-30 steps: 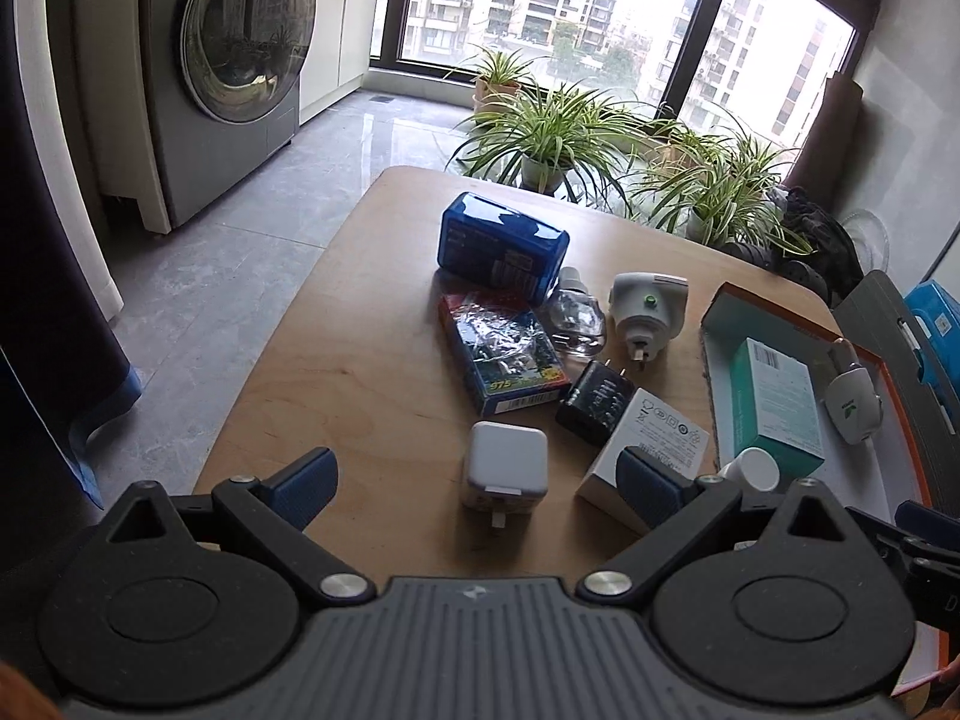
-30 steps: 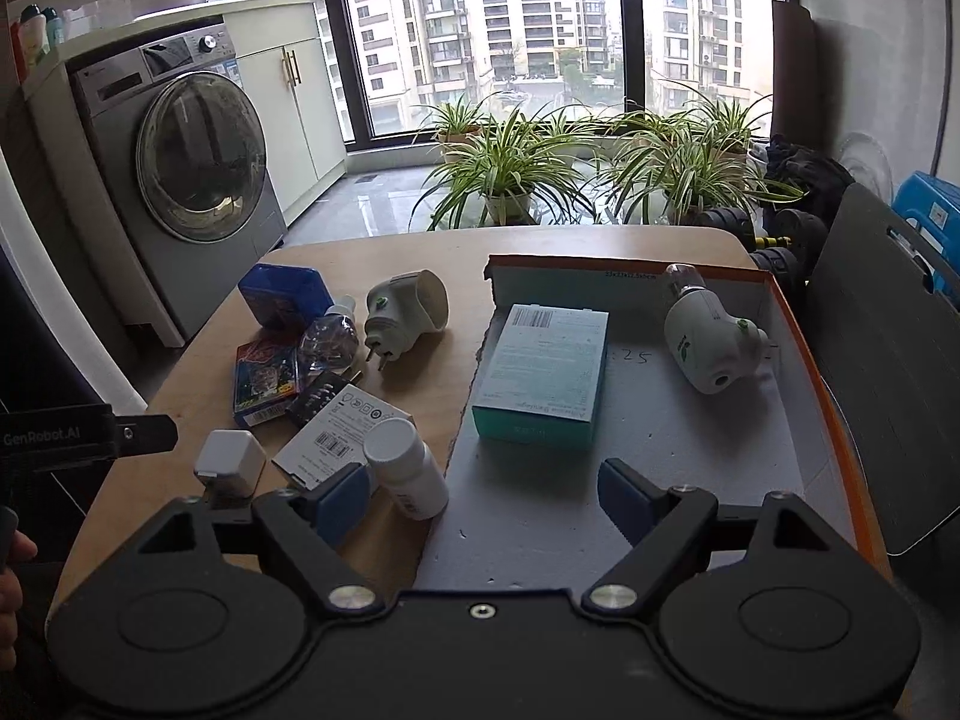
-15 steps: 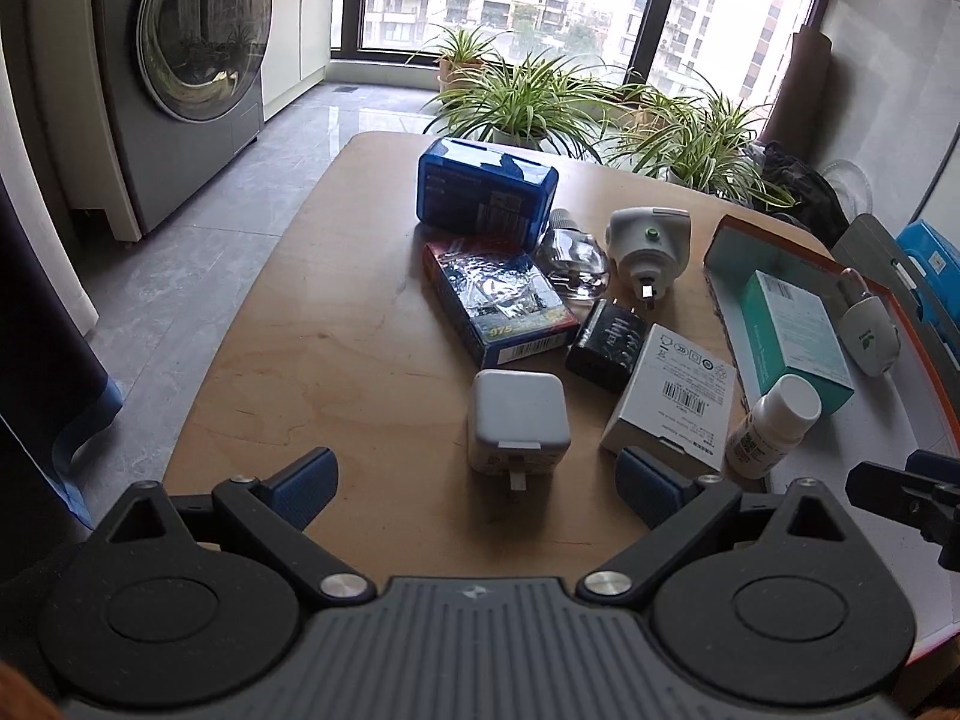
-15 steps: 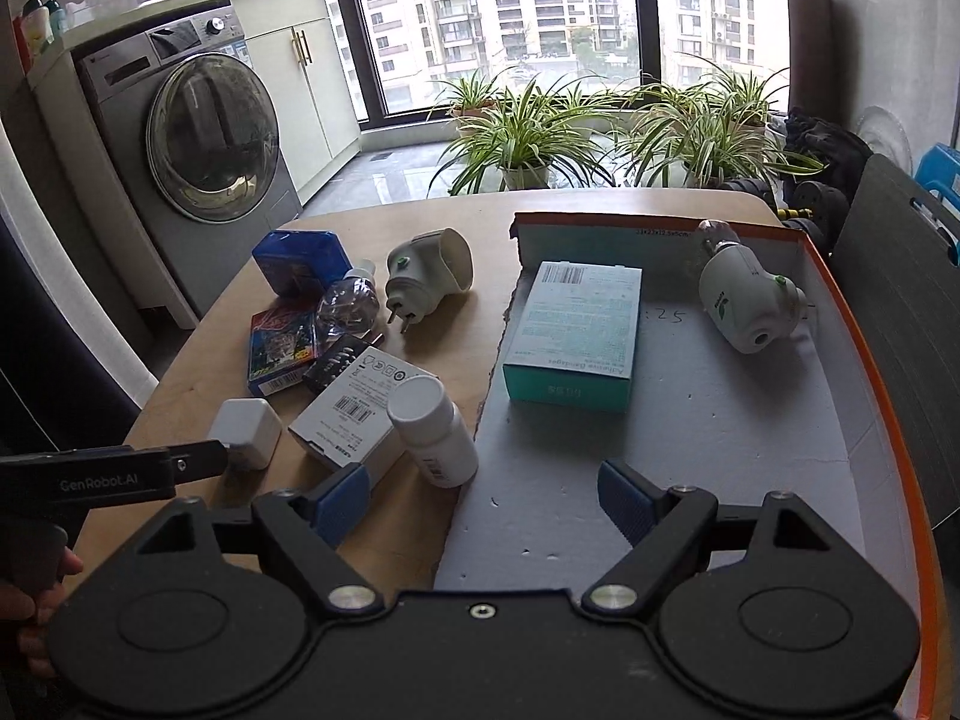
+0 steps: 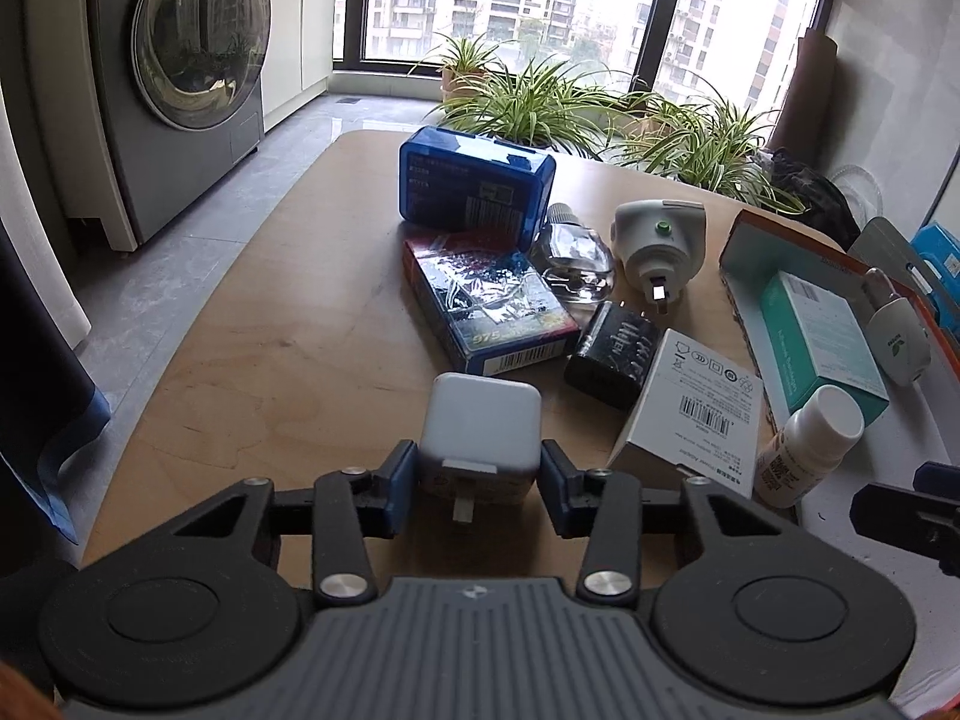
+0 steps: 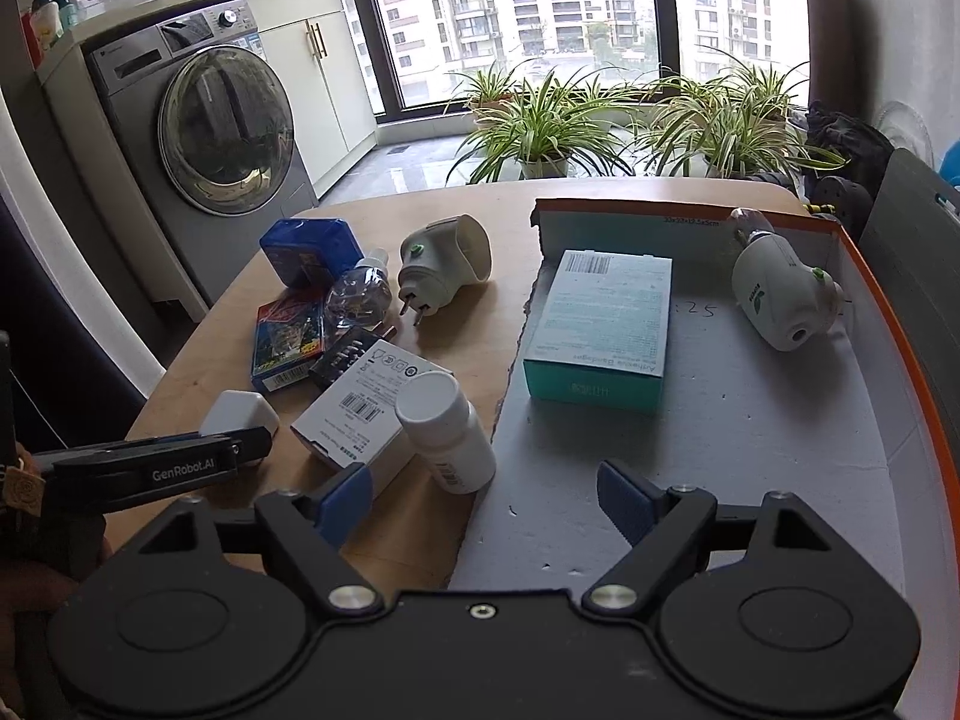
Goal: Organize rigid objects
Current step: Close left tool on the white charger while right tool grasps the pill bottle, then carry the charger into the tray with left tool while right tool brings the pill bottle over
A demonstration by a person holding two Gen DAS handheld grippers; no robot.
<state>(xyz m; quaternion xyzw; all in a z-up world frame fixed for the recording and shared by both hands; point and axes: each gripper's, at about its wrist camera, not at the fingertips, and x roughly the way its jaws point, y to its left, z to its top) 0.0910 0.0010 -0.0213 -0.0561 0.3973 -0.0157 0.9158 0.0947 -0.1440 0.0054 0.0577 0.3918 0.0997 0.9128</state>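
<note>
Left gripper [image 5: 479, 483] is closing on the white charger [image 5: 480, 427], pads against its sides: lift straight. Right gripper [image 6: 480, 501], narrowing slightly, holds nothing

A white charger cube [image 5: 478, 427] is sitting on the pale wooden table [image 5: 288, 360]; beyond it are lying a glossy blue case [image 5: 474, 189], a teal box [image 6: 600, 324] and a white, barcoded carton [image 6: 366, 402] beside the orange-rimmed tray [image 6: 888, 312]
</note>
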